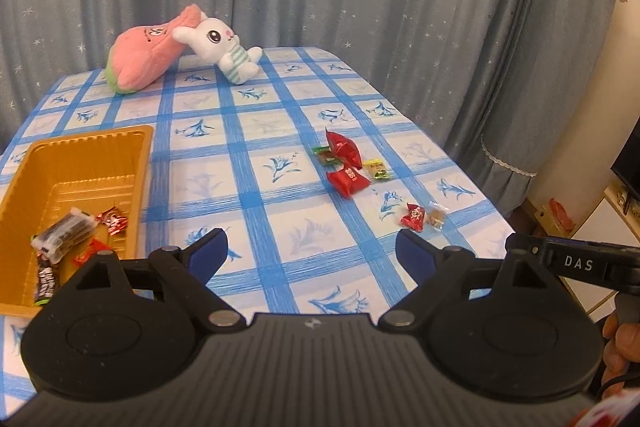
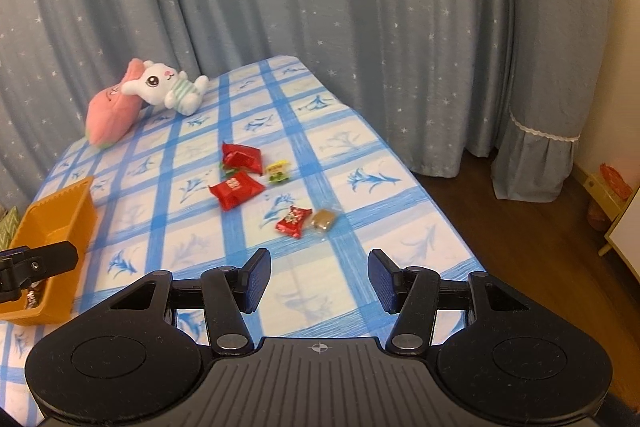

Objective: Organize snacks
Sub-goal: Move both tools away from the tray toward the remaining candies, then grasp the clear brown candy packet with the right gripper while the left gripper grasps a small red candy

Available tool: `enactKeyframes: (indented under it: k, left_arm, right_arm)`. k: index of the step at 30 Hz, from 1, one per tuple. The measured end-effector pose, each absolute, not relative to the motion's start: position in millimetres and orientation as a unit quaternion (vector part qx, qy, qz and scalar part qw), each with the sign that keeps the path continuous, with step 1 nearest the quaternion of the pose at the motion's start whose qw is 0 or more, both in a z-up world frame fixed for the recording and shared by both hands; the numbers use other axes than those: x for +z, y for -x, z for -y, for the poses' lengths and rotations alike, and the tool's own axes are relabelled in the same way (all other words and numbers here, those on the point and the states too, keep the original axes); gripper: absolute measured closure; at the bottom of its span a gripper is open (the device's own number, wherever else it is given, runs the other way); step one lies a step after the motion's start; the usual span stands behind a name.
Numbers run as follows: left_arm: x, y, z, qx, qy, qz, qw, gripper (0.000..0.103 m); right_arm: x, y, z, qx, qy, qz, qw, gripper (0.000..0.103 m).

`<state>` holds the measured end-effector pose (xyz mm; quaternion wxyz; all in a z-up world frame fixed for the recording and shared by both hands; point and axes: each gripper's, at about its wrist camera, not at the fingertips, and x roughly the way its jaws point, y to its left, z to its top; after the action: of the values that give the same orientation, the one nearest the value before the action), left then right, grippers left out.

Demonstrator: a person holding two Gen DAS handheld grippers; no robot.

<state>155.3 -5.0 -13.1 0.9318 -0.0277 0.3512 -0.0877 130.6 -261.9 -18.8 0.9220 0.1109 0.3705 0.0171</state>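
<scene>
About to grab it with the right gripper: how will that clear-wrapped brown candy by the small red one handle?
The brown candy looks small and probably light. Its clear wrapper looks glossy, so it may slip or crinkle between pads. It lies beside the small red candy, so a push would likely shift both.

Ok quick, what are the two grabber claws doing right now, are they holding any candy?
Left gripper: open, holding nothing.
Right gripper: open, narrower gap, nothing between its fingers.

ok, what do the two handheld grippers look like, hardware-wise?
Both match: a matte black ribbed body, two round black side discs, black linkage arms on silver pivot pins, and dark blue textured finger pads. That holds for the left gripper and the right gripper. The right one's side carries white "DAS" lettering.
</scene>
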Motion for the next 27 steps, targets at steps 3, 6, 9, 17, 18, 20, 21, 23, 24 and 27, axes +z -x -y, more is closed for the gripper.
enactKeyframes:
  k: [3,6,9,17,18,20,21,23,24,27]
  left_arm:
    - [-19,-164,11,-0.088,0.031,-0.350,0.932,0.013]
    - [-26,-174,16,-0.091,0.025,-0.351,0.932,0.013]
    - [-36,-186,21,-0.099,0.031,-0.368,0.924,0.014]
    - [-63,-216,32,-0.109,0.023,-0.389,0.915,0.019]
    - [-66,-220,33,-0.111,0.023,-0.390,0.914,0.019]
    - [-72,-228,35,-0.111,0.023,-0.394,0.912,0.020]
    - [-74,-231,35,-0.112,0.024,-0.396,0.911,0.020]
    - [-78,-236,37,-0.111,0.024,-0.398,0.910,0.020]
    - [-80,-239,38,-0.112,0.024,-0.399,0.910,0.020]
    - [-84,-244,40,-0.114,0.023,-0.402,0.908,0.020]
  right_arm:
    - [-26,-138,266,0.014,-0.114,-0.373,0.921,0.049]
    - [-33,-149,269,0.014,-0.117,-0.374,0.920,0.049]
    - [-42,-163,270,0.016,-0.119,-0.375,0.919,0.049]
    - [-81,-209,272,0.021,-0.126,-0.394,0.910,0.060]
    - [-85,-214,273,0.021,-0.131,-0.396,0.909,0.061]
    - [-93,-225,274,0.022,-0.137,-0.398,0.907,0.062]
    - [-96,-230,273,0.023,-0.141,-0.399,0.905,0.064]
    - [-101,-239,272,0.026,-0.147,-0.403,0.903,0.067]
    - [-104,-243,271,0.026,-0.147,-0.403,0.903,0.068]
    - [-109,-253,268,0.021,-0.145,-0.405,0.902,0.070]
